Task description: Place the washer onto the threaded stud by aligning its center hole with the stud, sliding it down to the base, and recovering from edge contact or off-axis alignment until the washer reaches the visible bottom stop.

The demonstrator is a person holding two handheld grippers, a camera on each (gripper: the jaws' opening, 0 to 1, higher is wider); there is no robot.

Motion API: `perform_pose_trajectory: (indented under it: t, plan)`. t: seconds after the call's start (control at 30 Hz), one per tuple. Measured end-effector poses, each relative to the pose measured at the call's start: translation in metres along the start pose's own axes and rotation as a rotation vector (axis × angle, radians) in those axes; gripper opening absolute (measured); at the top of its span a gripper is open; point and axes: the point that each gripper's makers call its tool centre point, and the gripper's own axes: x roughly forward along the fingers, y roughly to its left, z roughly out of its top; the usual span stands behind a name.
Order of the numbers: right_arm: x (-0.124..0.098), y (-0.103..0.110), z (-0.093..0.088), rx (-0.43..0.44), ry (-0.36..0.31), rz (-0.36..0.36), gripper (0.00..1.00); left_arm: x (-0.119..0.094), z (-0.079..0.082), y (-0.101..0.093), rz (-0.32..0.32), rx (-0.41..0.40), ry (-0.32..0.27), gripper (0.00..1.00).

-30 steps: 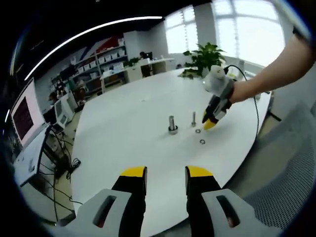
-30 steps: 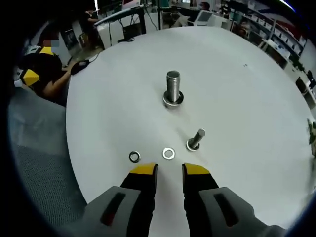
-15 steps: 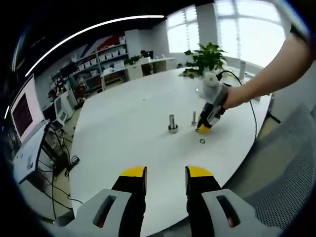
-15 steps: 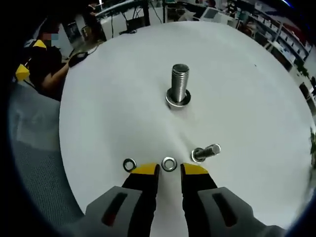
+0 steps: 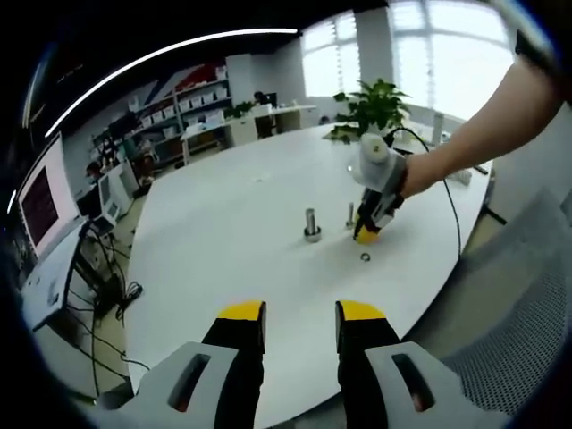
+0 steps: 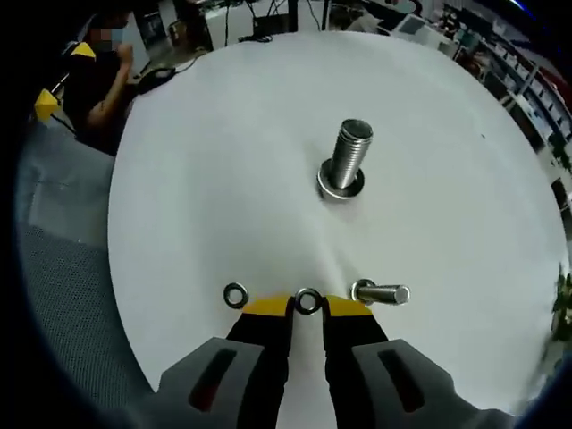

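A large white round-edged bench (image 6: 223, 161) carries a thick upright steel threaded stud (image 6: 344, 165) with a washer at its base, a thinner steel bolt (image 6: 382, 292) nearer the edge, and two loose flat steel washers, one (image 6: 308, 301) beside the other (image 6: 236, 294).

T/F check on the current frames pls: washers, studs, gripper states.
1. The right gripper has a washer at the gap between its yellow tips. True.
2. A second washer sits on the thin stud. False: it lies flat on the white table, apart from both studs.
3. The large threaded stud already has a ring at its base. True.
4. The left gripper is shut on a washer. False: its jaws stand apart with nothing between them, well short of the parts.
5. The thin stud stands nearer the right gripper than the large stud does. True.
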Motion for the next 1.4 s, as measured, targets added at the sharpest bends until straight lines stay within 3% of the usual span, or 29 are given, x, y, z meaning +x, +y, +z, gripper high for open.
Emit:
perform_pose_trajectory:
  t: [0.23, 0.4, 0.57, 1.03, 1.4]
  plan:
    - [0.0013, 0.0009, 0.0023, -0.023, 0.067, 0.008, 0.15, 0.0003, 0.0008, 0.0013, -0.003, -0.011, -0.004, 0.29]
    - [0.0021, -0.0003, 0.0024, -0.049, 0.175, 0.020, 0.15, 0.0010, 0.0002, -0.0005, -0.011, -0.004, 0.001, 0.29]
    - [0.0024, 0.0001, 0.0025, -0.048, 0.209, 0.020, 0.15, 0.0010, -0.0007, -0.0002, -0.011, -0.011, 0.003, 0.29]
    - [0.0014, 0.0013, 0.0014, -0.035, 0.197, 0.006, 0.16, 0.0011, -0.0006, -0.0006, -0.013, -0.010, 0.007, 0.29]
    - [-0.0009, -0.0006, 0.0008, 0.016, 0.053, 0.018, 0.14, 0.0003, -0.0009, 0.0012, -0.006, -0.020, 0.003, 0.29]
